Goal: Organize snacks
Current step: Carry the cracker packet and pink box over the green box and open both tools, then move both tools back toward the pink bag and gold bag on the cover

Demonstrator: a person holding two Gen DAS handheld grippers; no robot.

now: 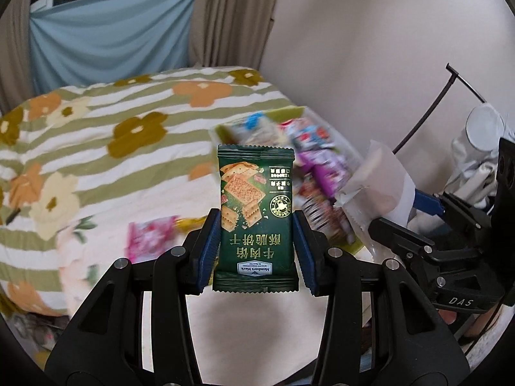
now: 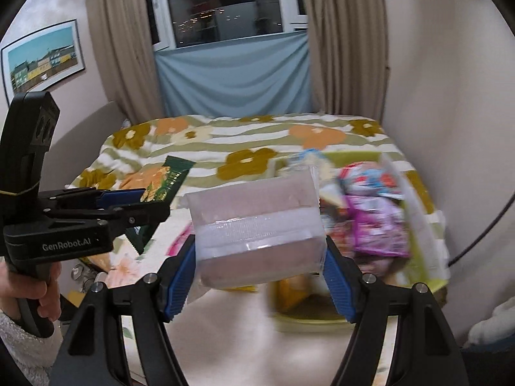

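On the bed, a green bin point(image 2: 421, 284) holds mixed snack packets point(image 2: 373, 222) — each hand-held gripper clamps one packet.

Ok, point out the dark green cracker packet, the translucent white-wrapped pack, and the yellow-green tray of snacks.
Dark green cracker packet point(image 1: 256, 225), left wrist view: middle of its printed front.
Translucent white-wrapped pack point(image 2: 257, 228), right wrist view: its front face.
Yellow-green tray of snacks point(image 2: 305, 320), right wrist view: its near rim.

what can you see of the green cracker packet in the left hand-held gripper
The green cracker packet is a dark green glossy foil sachet with crimped, serrated ends, printed with square crackers, gold Chinese characters and a small blue brand label. It stands upright, print upside down, clamped at its sides between the blue pads of the left hand-held gripper, above the floral bedspread.
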